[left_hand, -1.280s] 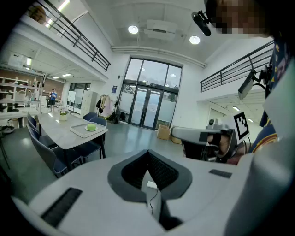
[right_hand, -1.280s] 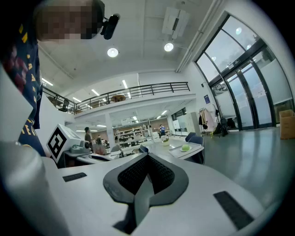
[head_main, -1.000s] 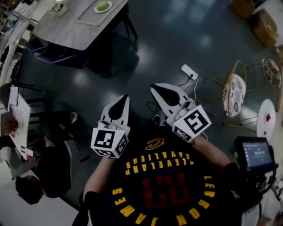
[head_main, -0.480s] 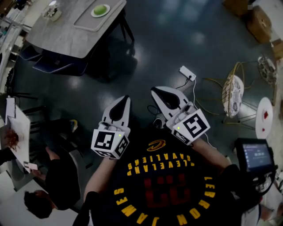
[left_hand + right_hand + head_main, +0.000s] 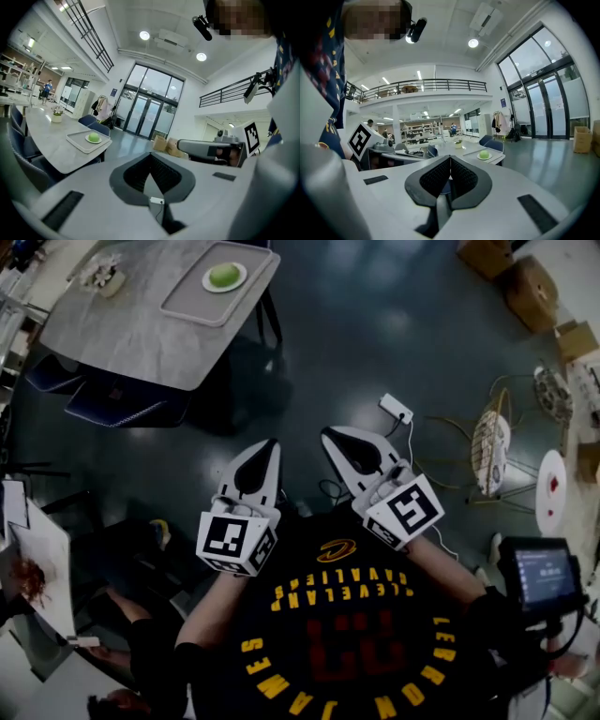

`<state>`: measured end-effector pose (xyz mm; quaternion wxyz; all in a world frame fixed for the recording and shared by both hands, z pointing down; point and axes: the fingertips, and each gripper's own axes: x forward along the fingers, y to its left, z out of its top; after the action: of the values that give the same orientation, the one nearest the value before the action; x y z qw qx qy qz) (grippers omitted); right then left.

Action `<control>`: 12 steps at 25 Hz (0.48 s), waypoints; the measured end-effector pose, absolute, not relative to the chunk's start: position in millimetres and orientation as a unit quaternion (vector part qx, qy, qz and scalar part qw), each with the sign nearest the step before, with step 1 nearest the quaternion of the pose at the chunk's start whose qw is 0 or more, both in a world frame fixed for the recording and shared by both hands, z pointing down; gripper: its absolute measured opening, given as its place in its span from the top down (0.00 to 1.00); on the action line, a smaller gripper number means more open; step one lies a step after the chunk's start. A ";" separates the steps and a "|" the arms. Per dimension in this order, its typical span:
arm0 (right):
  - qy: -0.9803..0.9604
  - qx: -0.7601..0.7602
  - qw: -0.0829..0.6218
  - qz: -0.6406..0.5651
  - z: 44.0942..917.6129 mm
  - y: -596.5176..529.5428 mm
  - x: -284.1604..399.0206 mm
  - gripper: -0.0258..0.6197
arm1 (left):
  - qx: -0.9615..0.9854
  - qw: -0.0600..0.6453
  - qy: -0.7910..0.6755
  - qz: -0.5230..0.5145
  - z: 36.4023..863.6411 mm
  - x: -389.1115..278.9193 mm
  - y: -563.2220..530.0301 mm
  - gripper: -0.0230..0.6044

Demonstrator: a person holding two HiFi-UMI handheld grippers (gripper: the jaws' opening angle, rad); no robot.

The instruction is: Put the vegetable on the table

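Grey table (image 5: 112, 334) (vegetable (image 5: 223, 276) on tray (image 5: 187, 301)), dark floor (image 5: 375, 334) — left tool (image 5: 271, 442), right tool (image 5: 325, 432) closed, empty.

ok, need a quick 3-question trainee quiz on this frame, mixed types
1. True or false: the green vegetable lies bare on the table.
2. What is the right gripper holding? A) nothing, its jaws are shut B) the vegetable C) a cup
3. Fill in: the vegetable's plate sits on a ___.
Key: 1 false, it is on a plate. 2 A. 3 tray.
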<state>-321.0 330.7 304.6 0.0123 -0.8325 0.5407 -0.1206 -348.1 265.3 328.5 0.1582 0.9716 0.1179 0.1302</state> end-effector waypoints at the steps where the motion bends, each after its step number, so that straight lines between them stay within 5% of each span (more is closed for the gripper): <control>1: 0.538 -0.833 0.008 -0.126 306.9 322.8 -320.4 0.95 | 0.971 0.161 0.121 0.131 330.7 -345.4 257.4 0.96; 12: 0.542 -0.825 0.019 -0.160 327.9 280.0 -263.6 0.95 | 0.967 0.166 0.120 0.150 347.5 -291.9 217.3 0.96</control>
<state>-263.6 280.0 327.9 0.0192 -0.8249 0.5420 -0.1596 -291.9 217.3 347.5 0.1661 0.9672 0.1199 0.1501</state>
